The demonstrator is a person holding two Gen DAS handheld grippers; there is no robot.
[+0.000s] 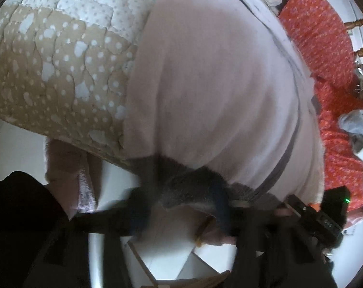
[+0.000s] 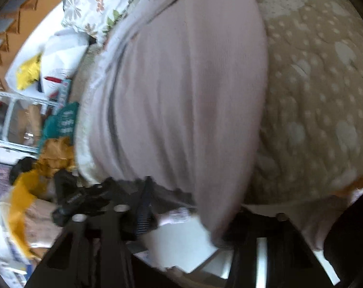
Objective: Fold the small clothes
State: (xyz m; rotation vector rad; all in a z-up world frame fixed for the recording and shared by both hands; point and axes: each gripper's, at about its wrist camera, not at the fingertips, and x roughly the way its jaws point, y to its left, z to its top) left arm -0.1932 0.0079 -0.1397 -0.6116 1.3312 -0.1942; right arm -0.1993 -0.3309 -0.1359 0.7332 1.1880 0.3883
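Observation:
A pale pink ribbed garment [image 1: 217,91] with a dark grey hem lies stretched over the quilted bed cover; it also fills the right wrist view [image 2: 181,91]. My left gripper [image 1: 183,206] is shut on the garment's grey hem [image 1: 188,180] at the bed's near edge. My right gripper [image 2: 183,211] is shut on the same hem [image 2: 171,192] further along. The other gripper's black body shows at the lower right of the left wrist view [image 1: 325,218] and at the lower left of the right wrist view [image 2: 80,199]. Both views are blurred by motion.
The tan and white dotted quilt [image 1: 49,72] covers the bed. A red flowered cloth [image 1: 325,48] and a grey garment [image 1: 356,124] lie to one side. A floral pillow [image 2: 99,2], bags and yellow cloth [image 2: 51,158] lie beyond the other side. White floor lies below.

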